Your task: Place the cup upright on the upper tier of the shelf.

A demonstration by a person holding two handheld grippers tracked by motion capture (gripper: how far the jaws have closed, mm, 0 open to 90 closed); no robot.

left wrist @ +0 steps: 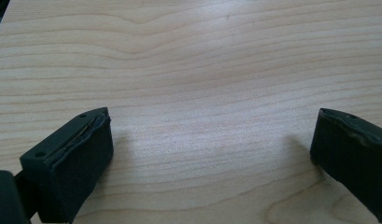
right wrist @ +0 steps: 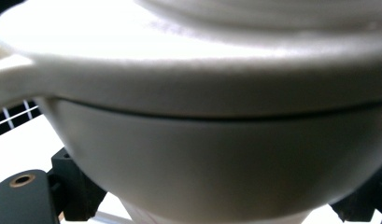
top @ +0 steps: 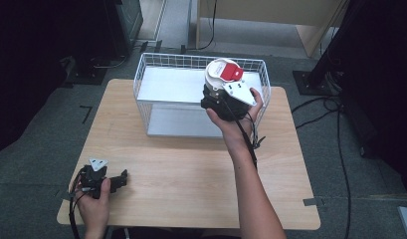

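A white cup (top: 222, 74) with a red-flapped lid is held between the jaws of the right gripper (top: 222, 97), above the wire basket (top: 156, 74) at the table's (top: 191, 174) far side. The left gripper (top: 122, 178) is rested near the table's front left corner, its jaws spread wide over bare wood.

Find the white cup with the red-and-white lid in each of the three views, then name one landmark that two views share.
High view: cup upper centre, held over the wire basket by the right gripper.
Left gripper view: not in it.
Right gripper view: cup looms close between the jaws.
Shared landmark: the basket's white wires.
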